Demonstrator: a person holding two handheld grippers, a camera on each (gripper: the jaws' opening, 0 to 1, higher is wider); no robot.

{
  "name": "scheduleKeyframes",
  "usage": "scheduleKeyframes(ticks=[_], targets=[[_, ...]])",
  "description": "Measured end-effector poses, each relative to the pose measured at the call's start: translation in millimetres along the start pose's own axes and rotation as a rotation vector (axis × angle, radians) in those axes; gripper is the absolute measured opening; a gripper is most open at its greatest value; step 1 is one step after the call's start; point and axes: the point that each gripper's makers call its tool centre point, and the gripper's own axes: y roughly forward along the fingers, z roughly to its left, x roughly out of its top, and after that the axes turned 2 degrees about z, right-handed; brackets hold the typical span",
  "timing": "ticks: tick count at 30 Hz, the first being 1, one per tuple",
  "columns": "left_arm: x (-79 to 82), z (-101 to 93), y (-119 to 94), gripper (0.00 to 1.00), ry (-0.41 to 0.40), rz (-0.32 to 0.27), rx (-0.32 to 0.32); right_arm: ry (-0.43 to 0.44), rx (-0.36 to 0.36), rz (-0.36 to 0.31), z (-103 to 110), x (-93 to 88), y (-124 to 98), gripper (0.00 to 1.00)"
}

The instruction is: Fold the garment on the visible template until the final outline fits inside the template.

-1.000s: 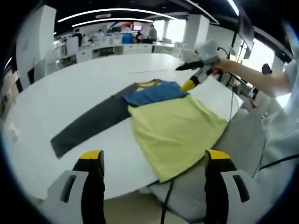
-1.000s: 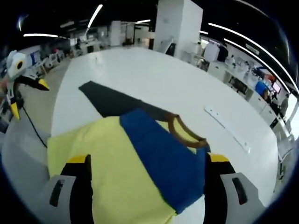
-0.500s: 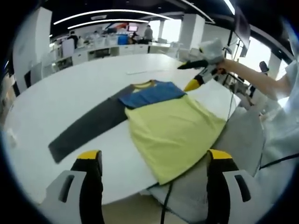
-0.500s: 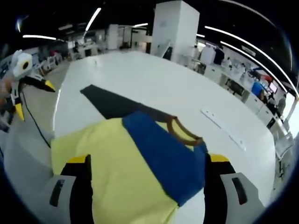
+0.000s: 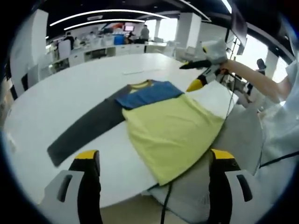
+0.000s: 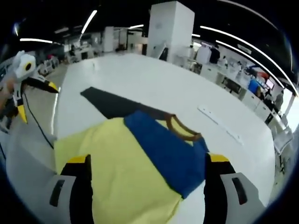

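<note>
Left gripper view: one garment (image 5: 163,121) lies flat on the round white table (image 5: 56,107), one dark sleeve stretched out, while the left gripper (image 5: 152,161) hovers with jaws apart and the right gripper (image 5: 198,74) hangs beyond the collar. Right gripper view: its jaws gape empty over the same shirt, the left gripper (image 6: 21,88) off the table's edge.

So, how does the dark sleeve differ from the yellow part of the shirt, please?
The dark sleeve is a long, narrow grey strip, while the yellow body is a broad panel. The sleeve stretches away from the body and lies wholly on the white table; the yellow body reaches the table's edge, and its hem hangs a little over it. Both belong to one garment, lie flat, and neither gripper touches them.
</note>
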Motion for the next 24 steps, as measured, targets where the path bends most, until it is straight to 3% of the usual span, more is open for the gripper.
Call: scheduleKeyframes(ticks=[7,24], targets=[[5.9,-5.3,1.3,0.95,0.004,-0.016,-0.036,0.005,0.003,-0.005,5.4,0.1,-5.4,1.00],[3.4,-8.0,1.3,0.99,0.019,0.004,-0.043,0.015,-0.021,-0.031,13.6,-1.2,-27.6,1.00]])
